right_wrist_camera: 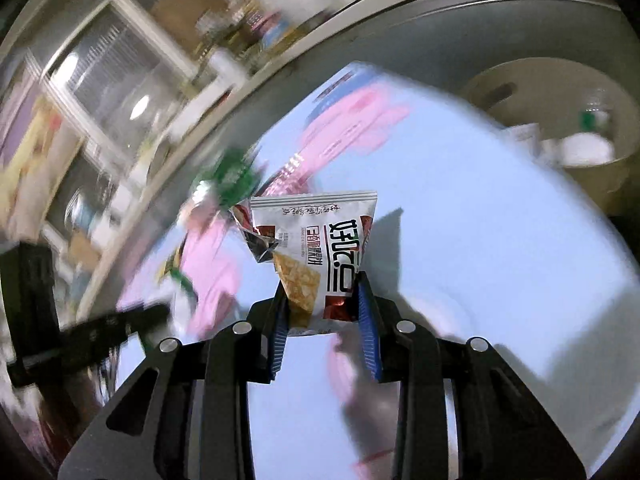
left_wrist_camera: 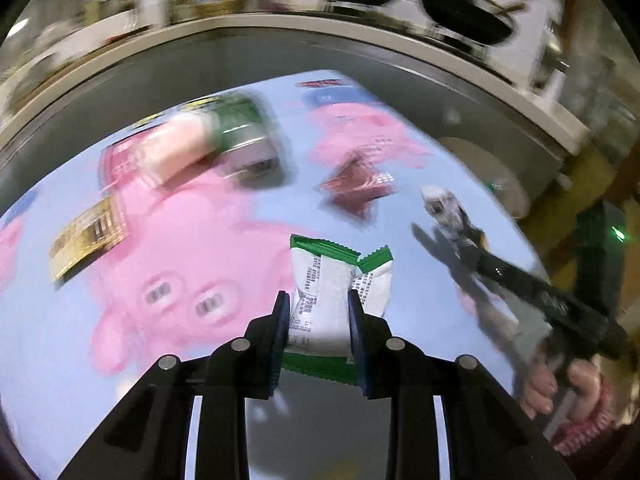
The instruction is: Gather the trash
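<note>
1. Green-and-white wrapper [left_wrist_camera: 320, 300]: clamped between the blue pads of the left gripper [left_wrist_camera: 319, 312], jaws narrowed onto it. It is held clear above the pig-print cloth [left_wrist_camera: 200, 264] covering the table; its green crimped top edge sticks up past the fingertips.
2. Cracker packet [right_wrist_camera: 316, 248], white and red with a cracker picture: pinched at its lower end by the right gripper [right_wrist_camera: 322, 300], jaws likewise narrowed onto it. Torn foil flap hangs off its left side. Held above the cloth, shadow cast on the cloth just to its right.
3. In the left wrist view the right gripper [left_wrist_camera: 444, 216] shows at the right edge of the table, with the person's hand [left_wrist_camera: 560, 384] on its handle and a pink knitted cuff below it.
4. Still lying on the cloth, toward the far edge: dark red sachet [left_wrist_camera: 356, 184] near the middle, a green-and-pink package [left_wrist_camera: 208, 144] left of it, a gold-labelled pack [left_wrist_camera: 88, 240] near the left edge. All blurred; labels unreadable.
5. Beige round bin [right_wrist_camera: 560, 128] stands beyond the table's far right corner, with white and green items inside.
6. Behind: counter with two dark pans [left_wrist_camera: 408, 4].
</note>
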Demonstrator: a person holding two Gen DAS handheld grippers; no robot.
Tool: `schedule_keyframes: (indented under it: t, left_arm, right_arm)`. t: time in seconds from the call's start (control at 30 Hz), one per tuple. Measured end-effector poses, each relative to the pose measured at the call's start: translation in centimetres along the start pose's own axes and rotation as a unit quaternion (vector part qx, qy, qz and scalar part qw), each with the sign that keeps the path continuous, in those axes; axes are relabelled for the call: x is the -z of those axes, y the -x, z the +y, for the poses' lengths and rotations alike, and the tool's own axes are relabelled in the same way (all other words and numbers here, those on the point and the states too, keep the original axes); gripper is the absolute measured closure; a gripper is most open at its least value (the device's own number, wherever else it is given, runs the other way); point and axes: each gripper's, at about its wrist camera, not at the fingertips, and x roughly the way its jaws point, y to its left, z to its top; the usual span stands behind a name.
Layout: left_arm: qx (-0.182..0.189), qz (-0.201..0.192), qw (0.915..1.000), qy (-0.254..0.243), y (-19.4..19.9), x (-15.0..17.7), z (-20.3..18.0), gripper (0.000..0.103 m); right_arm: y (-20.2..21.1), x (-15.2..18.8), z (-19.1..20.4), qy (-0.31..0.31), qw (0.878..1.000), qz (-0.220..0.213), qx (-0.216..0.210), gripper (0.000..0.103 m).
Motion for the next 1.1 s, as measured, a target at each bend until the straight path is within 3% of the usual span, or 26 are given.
schedule_keyframes:
  t: [0.17, 0.4, 0.47, 0.53, 0.57, 0.6, 0.67, 0.73, 0.87, 1.1]
  left_arm:
    - [-0.066, -0.006, 0.9963, 0.056, 1.5, 2.7, 5.2, 0.074]
    - [-0.100, -0.008, 0.9903, 0.096, 2.7, 6.7, 8.9, 0.074]
    - [-0.097, -0.005, 0.9899, 0.103, 2.6, 7.6, 9.3, 0.074]
    - [-0.095, -0.004, 0.9897, 0.106, 2.5, 8.3, 9.4, 0.071]
    - [-0.097, -0.004, 0.9893, 0.108, 2.8, 8.6, 9.6, 0.064]
    - [-0.099, -0.003, 0.9890, 0.111, 2.8, 8.9, 9.7, 0.049]
    - [-0.102, -0.011, 0.9883, 0.113, 3.1, 9.1, 9.7, 0.038]
    - [-0.109, -0.022, 0.9878, 0.108, 3.7, 9.4, 9.9, 0.038]
    - [-0.110, -0.031, 0.9871, 0.113, 4.3, 9.7, 10.2, 0.025]
    - [-0.106, -0.018, 0.9881, 0.111, 3.6, 9.8, 10.0, 0.024]
  right_arm:
    - [-2.2, 2.6, 6.6, 0.072, 0.997, 0.039, -0.011, 0.072]
    - [-3.9, 6.4, 11.7, 0.150, 0.986, 0.071, 0.030, 0.070]
    - [-3.8, 7.0, 12.3, 0.168, 0.982, 0.064, 0.052, 0.065]
    - [-3.8, 7.1, 12.8, 0.176, 0.980, 0.064, 0.064, 0.042]
    - [-3.6, 7.3, 13.0, 0.176, 0.980, 0.064, 0.067, 0.034]
    - [-3.5, 7.5, 13.1, 0.174, 0.980, 0.063, 0.071, 0.025]
    - [-2.9, 7.7, 13.3, 0.172, 0.981, 0.060, 0.070, 0.025]
    - [-2.6, 7.7, 13.4, 0.170, 0.981, 0.057, 0.072, 0.025]
    - [-2.3, 7.6, 13.1, 0.162, 0.983, 0.056, 0.071, 0.025]
    - [-2.3, 7.5, 12.9, 0.171, 0.980, 0.045, 0.087, 0.024]
